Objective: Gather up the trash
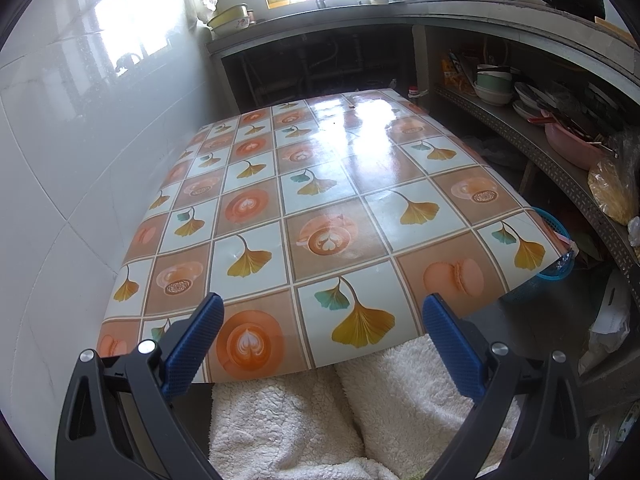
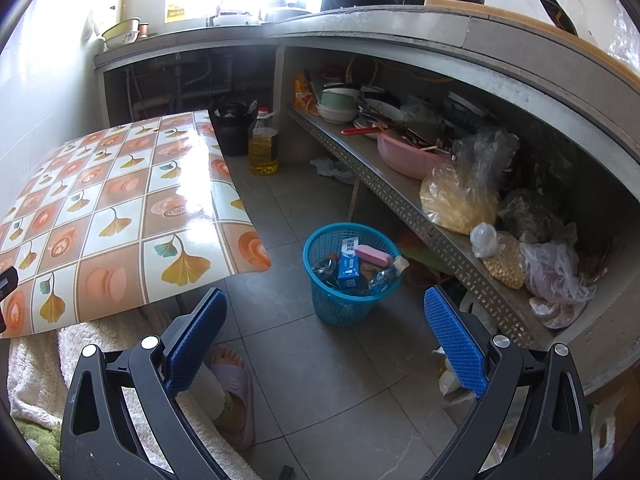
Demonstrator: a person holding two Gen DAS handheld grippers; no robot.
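A blue plastic basket (image 2: 348, 300) stands on the grey floor to the right of the table. It holds trash: a blue carton (image 2: 349, 270), a pink wrapper (image 2: 374, 255) and crumpled packets. Its rim also shows past the table's right edge in the left wrist view (image 1: 554, 224). My right gripper (image 2: 325, 330) is open and empty, above the floor just in front of the basket. My left gripper (image 1: 323, 338) is open and empty over the near edge of the table (image 1: 320, 184), whose patterned cloth shows no loose items.
A metal shelf (image 2: 404, 196) on the right holds bowls, a pink basin (image 2: 404, 158) and plastic bags. An oil bottle (image 2: 263, 146) and a dark bin (image 2: 234, 128) stand on the floor beyond the table. The person's slippered foot (image 2: 232, 384) and white fleece lap (image 1: 360, 408) are near.
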